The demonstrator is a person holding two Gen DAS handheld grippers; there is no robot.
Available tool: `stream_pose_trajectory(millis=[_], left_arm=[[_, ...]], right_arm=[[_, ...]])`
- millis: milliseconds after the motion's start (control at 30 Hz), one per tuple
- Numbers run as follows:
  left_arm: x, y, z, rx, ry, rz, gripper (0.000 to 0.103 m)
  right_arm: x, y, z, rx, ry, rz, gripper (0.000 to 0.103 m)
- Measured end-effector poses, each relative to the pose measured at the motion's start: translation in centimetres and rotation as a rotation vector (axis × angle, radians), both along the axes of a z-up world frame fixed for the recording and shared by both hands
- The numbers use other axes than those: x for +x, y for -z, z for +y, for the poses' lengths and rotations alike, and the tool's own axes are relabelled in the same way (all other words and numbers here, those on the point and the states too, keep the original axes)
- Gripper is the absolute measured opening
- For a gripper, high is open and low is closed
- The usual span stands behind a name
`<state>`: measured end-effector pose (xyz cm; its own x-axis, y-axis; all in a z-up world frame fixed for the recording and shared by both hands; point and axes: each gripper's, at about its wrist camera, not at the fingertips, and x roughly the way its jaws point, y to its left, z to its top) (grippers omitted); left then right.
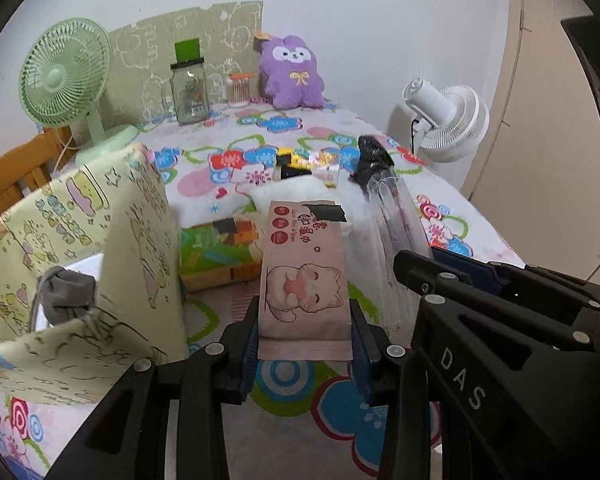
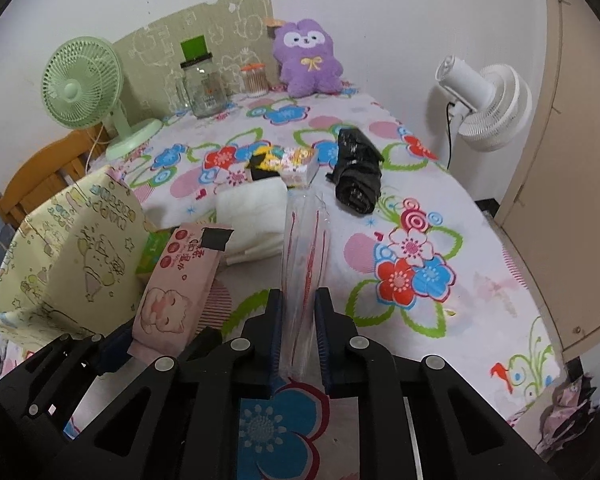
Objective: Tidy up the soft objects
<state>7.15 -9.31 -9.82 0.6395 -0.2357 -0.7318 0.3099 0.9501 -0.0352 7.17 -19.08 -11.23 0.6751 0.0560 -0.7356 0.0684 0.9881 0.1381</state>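
Note:
My left gripper (image 1: 304, 330) is shut on a pink wet-wipes pack (image 1: 302, 276) with a cat drawing, lifted off the flowered tablecloth. In the right wrist view the same wipes pack (image 2: 180, 280) shows at lower left, with the left gripper (image 2: 112, 348) beneath it. My right gripper (image 2: 298, 320) is shut on a clear plastic pack with red stripes (image 2: 306, 248), which also shows as a clear plastic pack (image 1: 396, 232) in the left wrist view. A pale yellow fabric bin (image 1: 80, 248) stands open at the left, holding a grey cloth (image 1: 66, 294).
On the table lie a white folded cloth (image 2: 252, 212), a green tissue pack (image 1: 220, 248), a black rolled bag (image 2: 358, 168) and small colourful packets (image 2: 292, 160). At the back stand a purple plush (image 2: 308, 58), a glass jar (image 2: 206, 88), a green fan (image 2: 84, 84) and a white fan (image 2: 488, 104).

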Motion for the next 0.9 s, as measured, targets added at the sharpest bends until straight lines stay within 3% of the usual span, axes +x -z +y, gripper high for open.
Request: stream_pose_trajectory(millis=[900], left_arm=[[-1.9,-7.5,1.0,-0.054,-0.024,-0.145,0.039]], right_arm=[[-2.9,-8.1,1.1,-0.046,-0.025,-0.179,0.018]])
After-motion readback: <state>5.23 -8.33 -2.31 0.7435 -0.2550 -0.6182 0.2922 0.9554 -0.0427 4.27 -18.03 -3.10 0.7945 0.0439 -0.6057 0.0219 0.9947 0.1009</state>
